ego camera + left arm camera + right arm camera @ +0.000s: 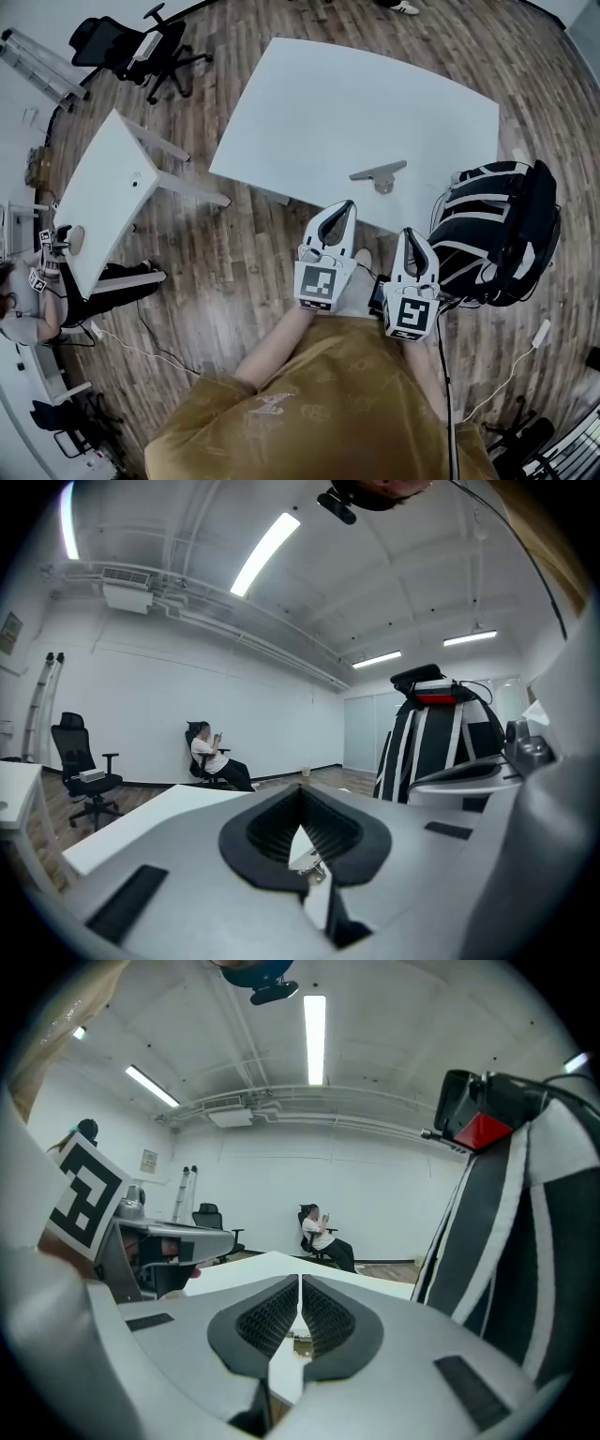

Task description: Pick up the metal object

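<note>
The person holds both grippers close to the body, at the near edge of the white surface [319, 103] — the left gripper [345, 208] has its jaws pressed together on nothing, and the right gripper [413, 234] the same. Just beyond them the metal object [379, 174] lies on the surface, apart from both; a black backpack [497, 230] stands to its right

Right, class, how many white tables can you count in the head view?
2. The large white table in the middle bears the metal object; a smaller white table stands to its left. Others may be hidden off-frame.
</note>
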